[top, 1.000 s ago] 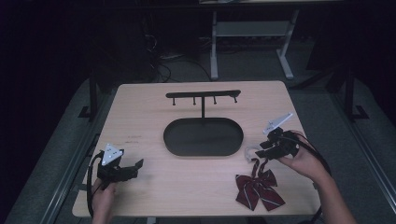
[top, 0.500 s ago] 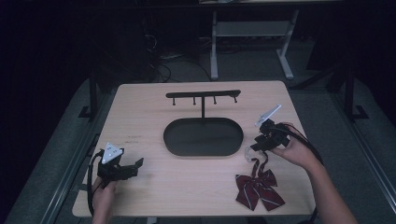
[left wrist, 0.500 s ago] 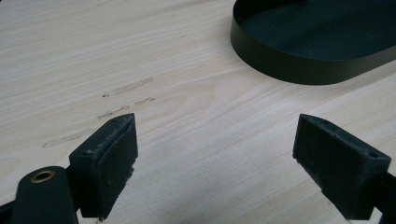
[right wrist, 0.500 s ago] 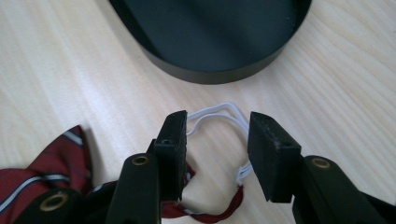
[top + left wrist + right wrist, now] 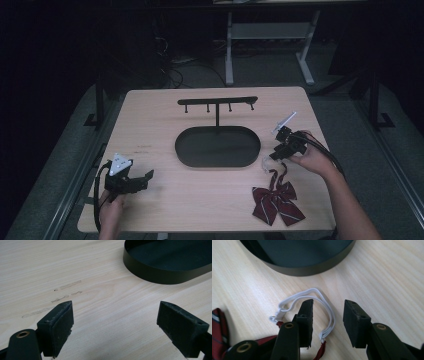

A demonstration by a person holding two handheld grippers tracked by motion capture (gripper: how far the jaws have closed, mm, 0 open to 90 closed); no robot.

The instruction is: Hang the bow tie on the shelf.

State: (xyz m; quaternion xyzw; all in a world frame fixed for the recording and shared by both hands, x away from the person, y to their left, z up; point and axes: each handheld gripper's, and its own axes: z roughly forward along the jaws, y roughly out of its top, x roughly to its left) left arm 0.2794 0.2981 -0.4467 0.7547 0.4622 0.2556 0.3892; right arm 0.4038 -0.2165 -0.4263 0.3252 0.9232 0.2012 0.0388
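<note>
At about eight o'clock on the table (image 5: 210, 200), the left gripper (image 5: 145, 176) sat low near the front edge with its jaws spread wide and nothing between them; in the left gripper view only bare wood lay between the pads (image 5: 60, 325), so it looked parked out of the way, pointing toward the tray (image 5: 172, 262) rather than working. At the centre sat the dark oval tray (image 5: 218, 146), and behind it at twelve o'clock rose the stand (image 5: 217, 102), a crossbar with small pegs, most likely where the tie was meant to hang by its loop. To the right, at about four o'clock from the tray, the right gripper (image 5: 276, 152) hung tilted down over the white elastic loop (image 5: 266, 164) of the bow tie (image 5: 277, 202), whose red striped bow lay flat near the front edge at five o'clock. In the right gripper view the jaws stood partly apart, one pad (image 5: 305, 315) inside the loop (image 5: 322, 302) and the other outside it, so that one strand of elastic ran between them, not yet pinched. That placement suggested the loop was the chosen grip: thin, raised off the wood, and the part that would go over a peg. The bow itself was left untouched, probably because it would dangle freely once the elastic was lifted.
</note>
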